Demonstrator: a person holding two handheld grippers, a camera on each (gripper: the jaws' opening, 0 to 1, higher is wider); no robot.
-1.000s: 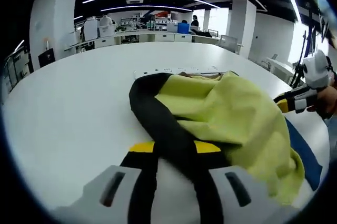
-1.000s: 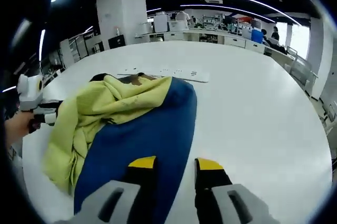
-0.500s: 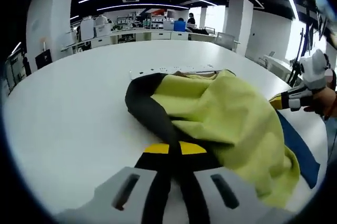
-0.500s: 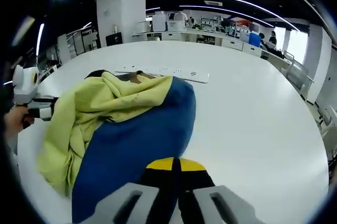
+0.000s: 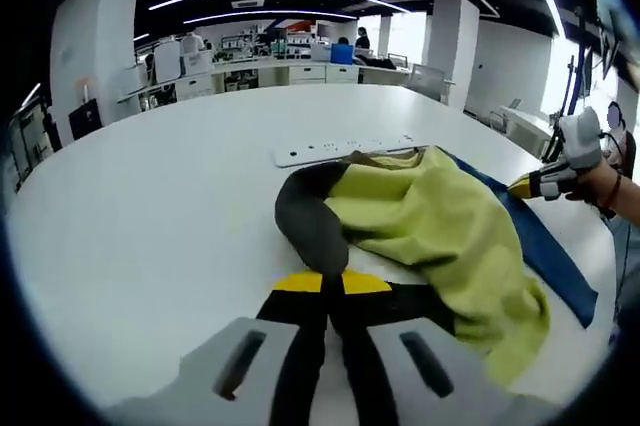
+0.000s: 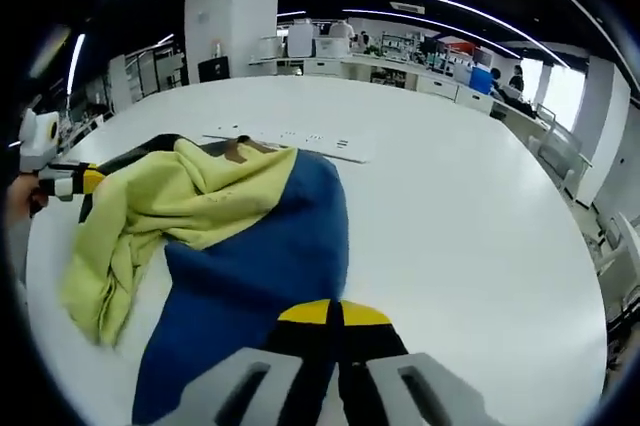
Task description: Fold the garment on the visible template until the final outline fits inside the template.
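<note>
Garment [image 5: 440, 221]: 3 colours, all plain, no print. Yellow-green panel on top; black/dk charcoal band along edge nearest left gripper [image 5: 333, 284]; royal blue panel on side nearest right gripper [image 6: 334, 313]; sm. brown patch at collar, by the strip.
Table [image 5: 150, 196]: plain white, glossy.
Strip [image 5: 345, 150] on table just beyond garment: white w/ row of sm. dark marks.
Left gripper: yellow tips, black fingers, lt grey body.
Right gripper: same, yellow tips, black fingers, grey body.
</note>
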